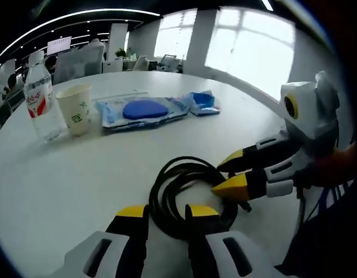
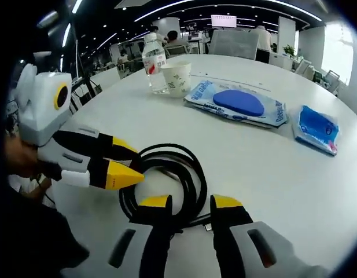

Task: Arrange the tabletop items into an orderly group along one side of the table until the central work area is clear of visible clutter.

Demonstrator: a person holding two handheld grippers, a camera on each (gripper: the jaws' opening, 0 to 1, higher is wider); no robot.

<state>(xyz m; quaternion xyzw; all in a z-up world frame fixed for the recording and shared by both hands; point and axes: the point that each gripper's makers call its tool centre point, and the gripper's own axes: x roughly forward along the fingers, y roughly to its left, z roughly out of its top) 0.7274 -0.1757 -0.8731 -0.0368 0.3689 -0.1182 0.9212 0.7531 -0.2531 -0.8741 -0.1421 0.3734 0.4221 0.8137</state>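
Note:
A coiled black cable lies on the round white table, close to its near edge. My left gripper is shut on one side of the coil. From the opposite side, my right gripper is shut on the coil too. Farther along the table stand a water bottle and a paper cup, side by side. Beside them lie a flat wipes pack with a blue lid and a small blue packet.
The table edge curves close behind both grippers. Office chairs and desks stand beyond the far edge, with bright windows behind. Bare tabletop stretches between the cable and the row of items.

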